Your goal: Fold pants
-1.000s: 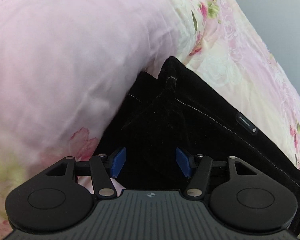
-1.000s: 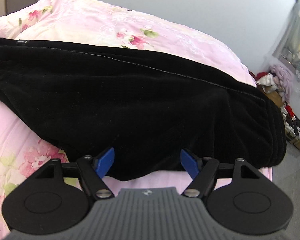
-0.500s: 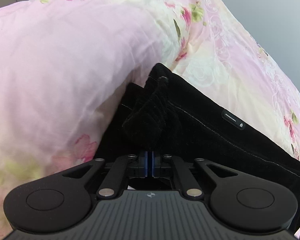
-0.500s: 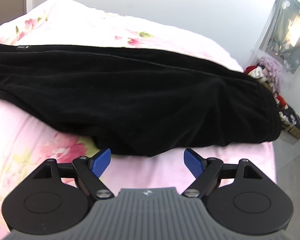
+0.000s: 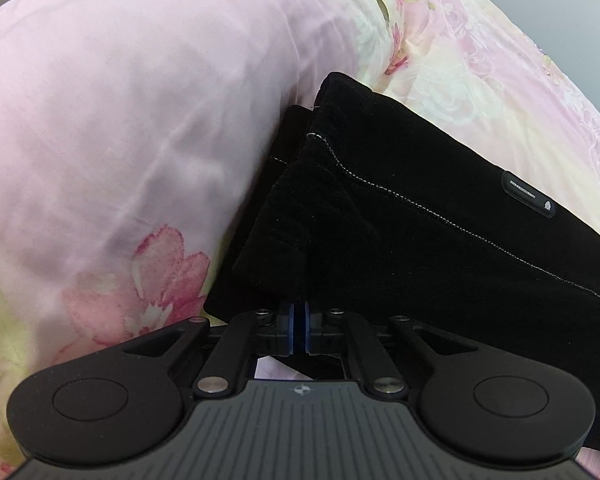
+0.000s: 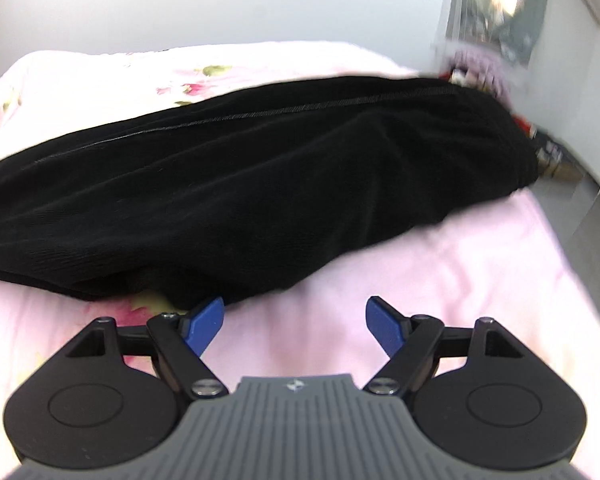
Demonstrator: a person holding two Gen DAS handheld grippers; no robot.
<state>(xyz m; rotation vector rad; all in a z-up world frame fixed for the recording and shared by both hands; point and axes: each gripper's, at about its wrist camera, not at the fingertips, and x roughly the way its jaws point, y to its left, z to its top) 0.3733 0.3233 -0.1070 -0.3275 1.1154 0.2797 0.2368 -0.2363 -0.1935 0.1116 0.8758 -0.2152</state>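
Note:
Black pants lie across a pink floral bedspread. In the left wrist view my left gripper is shut on a fold of the pants' near edge, by the hem end that rests against a pink pillow. A small black label sits on the pants at the right. In the right wrist view the pants stretch across the bed; my right gripper is open and empty above the pink sheet, just before the pants' near edge.
A large pink pillow fills the left of the left wrist view. In the right wrist view the bed's right edge drops to a grey floor, with clutter and a white wall beyond.
My left gripper closed on the pants' edge and has lifted a fold. My right gripper drew back from the pants and swung right, staying open.

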